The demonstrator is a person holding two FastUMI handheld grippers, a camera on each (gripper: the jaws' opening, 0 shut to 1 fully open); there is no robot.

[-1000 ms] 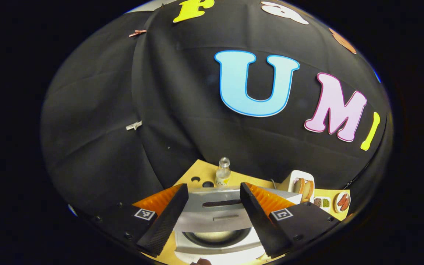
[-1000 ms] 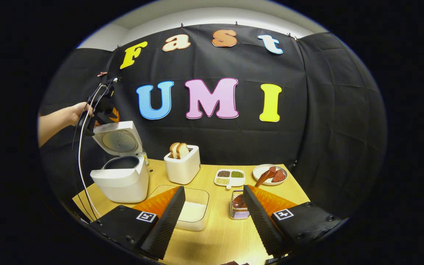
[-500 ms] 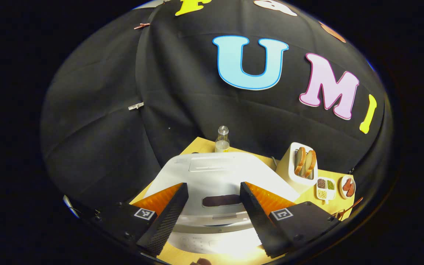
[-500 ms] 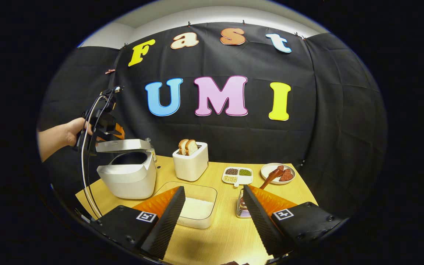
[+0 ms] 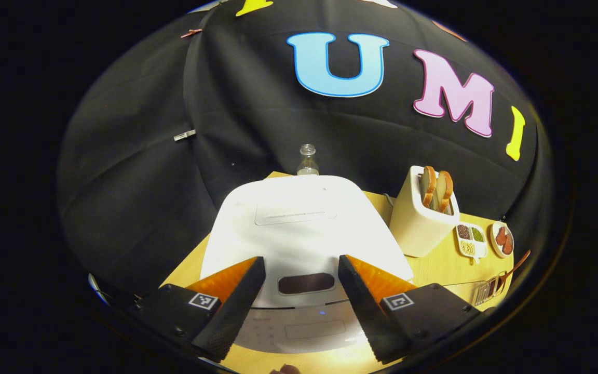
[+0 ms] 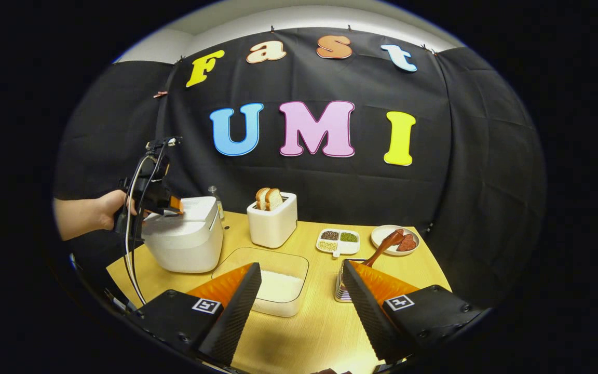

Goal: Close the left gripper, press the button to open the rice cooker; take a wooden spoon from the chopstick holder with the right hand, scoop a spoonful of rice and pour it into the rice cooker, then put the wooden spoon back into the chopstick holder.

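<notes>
While held over the rice cooker (image 5: 299, 223), left gripper (image 5: 300, 262) spread wide, nothing between its fingers, one to each side of a dark oval recess (image 5: 306, 283) at the front edge of the white lid. Lid down and shut. Seen from the right gripper view, same left gripper (image 6: 172, 205) poised at the near top edge of the rice cooker (image 6: 185, 239), gripped by a hand (image 6: 107, 215) reaching in from the side, with a pale cable (image 6: 130, 249) looping down from it; contact with the lid hard to judge.

Right gripper (image 6: 301, 267) likewise spread apart and empty, hovering above the wooden table (image 6: 309, 332).

Just past its fingers, a clear container (image 6: 288, 259) holding white rice (image 6: 278, 285), close beside the cooker. Near the other finger, a chopstick holder (image 6: 341, 288), partly hidden, with a wooden spoon (image 6: 382, 249) standing in it, handle leaning out toward a white plate (image 6: 382, 236) of reddish food. Between plate and toaster, a small divided dish (image 6: 338, 241) of beans and grains.

Behind the container, a white toaster (image 6: 273, 228) with two bread slices (image 6: 269, 197) upright in its slots. Behind the cooker, at the table's back edge, a small clear bottle (image 6: 216, 197).

From the left gripper view, bottle (image 5: 307, 161) peeking over the far edge of the lid, toaster (image 5: 418, 223) just beside the cooker, then divided dish (image 5: 469, 240), plate (image 5: 502, 240), spoon (image 5: 514, 265) and chopstick holder (image 5: 488, 291) far off toward the table's other end.
</notes>
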